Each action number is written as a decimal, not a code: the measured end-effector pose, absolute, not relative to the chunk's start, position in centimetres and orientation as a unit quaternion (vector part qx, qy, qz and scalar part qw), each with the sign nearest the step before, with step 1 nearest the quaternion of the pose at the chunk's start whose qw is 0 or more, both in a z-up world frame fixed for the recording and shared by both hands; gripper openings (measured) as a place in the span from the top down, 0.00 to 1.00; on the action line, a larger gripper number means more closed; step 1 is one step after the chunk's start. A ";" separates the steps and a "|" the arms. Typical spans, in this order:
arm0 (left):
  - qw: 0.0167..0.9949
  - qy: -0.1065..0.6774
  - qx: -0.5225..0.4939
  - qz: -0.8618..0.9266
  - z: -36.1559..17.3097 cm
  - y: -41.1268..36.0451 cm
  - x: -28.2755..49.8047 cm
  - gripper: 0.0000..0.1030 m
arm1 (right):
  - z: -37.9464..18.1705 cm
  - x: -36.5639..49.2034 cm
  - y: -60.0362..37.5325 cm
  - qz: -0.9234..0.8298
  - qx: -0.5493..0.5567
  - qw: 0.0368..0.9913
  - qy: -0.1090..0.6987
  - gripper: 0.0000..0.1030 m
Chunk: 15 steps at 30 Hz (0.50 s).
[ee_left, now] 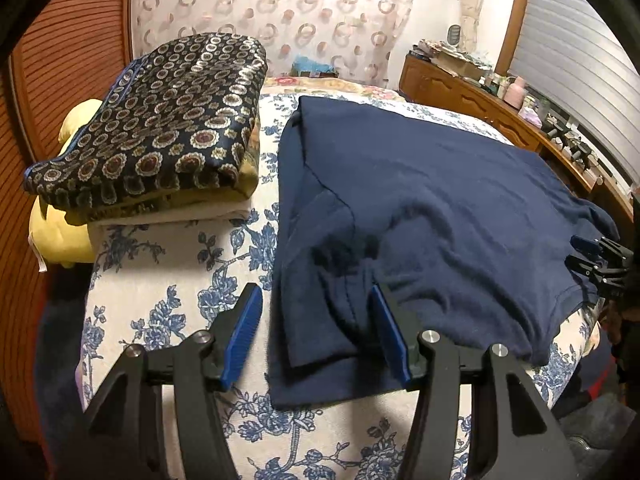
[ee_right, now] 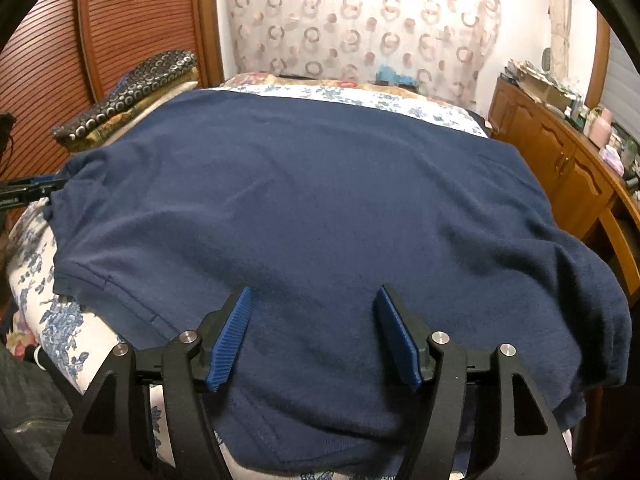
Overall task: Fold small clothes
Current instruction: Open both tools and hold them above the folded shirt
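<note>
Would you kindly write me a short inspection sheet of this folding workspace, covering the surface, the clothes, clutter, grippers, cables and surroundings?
Surface: bed with a blue-flowered white cover, soft and uneven.
Job's things: navy shirt spread flat on the cover, one sleeve folded in on the left side, hem hanging over the near edge.
Clutter: folded patterned cloths stacked on a yellow pillow beside the shirt.
Grippers: left gripper open over the folded sleeve; right gripper open above the shirt's near edge; neither holds cloth.
Cables: nothing seen.
Surroundings: wooden dresser crowded with small items on the right, ring-patterned curtain behind, slatted wooden door on the left.
</note>
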<state>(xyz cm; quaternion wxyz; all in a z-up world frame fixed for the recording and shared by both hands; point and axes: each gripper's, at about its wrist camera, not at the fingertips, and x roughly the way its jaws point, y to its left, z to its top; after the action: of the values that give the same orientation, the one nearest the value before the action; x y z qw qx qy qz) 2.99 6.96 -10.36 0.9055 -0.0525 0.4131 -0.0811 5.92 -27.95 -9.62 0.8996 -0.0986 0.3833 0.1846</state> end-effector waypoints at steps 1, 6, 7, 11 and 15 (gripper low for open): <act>0.905 0.414 -0.054 -0.082 -10.4 7.0 3.0 0.46 | -9.6 5.9 -28.0 0.185 -0.100 0.900 0.382 0.32; 0.903 0.417 -0.062 -0.085 -10.7 7.2 3.2 0.46 | -9.8 5.7 -28.2 0.186 -0.100 0.903 0.374 0.29; 0.903 0.416 -0.064 -0.085 -10.7 7.3 3.2 0.46 | -9.8 5.8 -28.1 0.186 -0.100 0.903 0.373 0.29; 0.902 0.415 -0.073 -0.091 -10.8 7.3 3.2 0.47 | -9.8 5.8 -28.2 0.187 -0.098 0.904 0.372 0.28; 0.899 0.415 -0.080 -0.118 -10.7 7.0 3.1 0.68 | -9.8 5.7 -28.3 0.188 -0.097 0.905 0.369 0.27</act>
<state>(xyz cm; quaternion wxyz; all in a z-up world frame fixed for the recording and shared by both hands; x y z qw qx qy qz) 3.12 6.96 -10.73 0.8988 -0.0796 0.4147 -0.1178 5.74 -28.26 -9.81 0.9050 -0.0972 0.3693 0.1876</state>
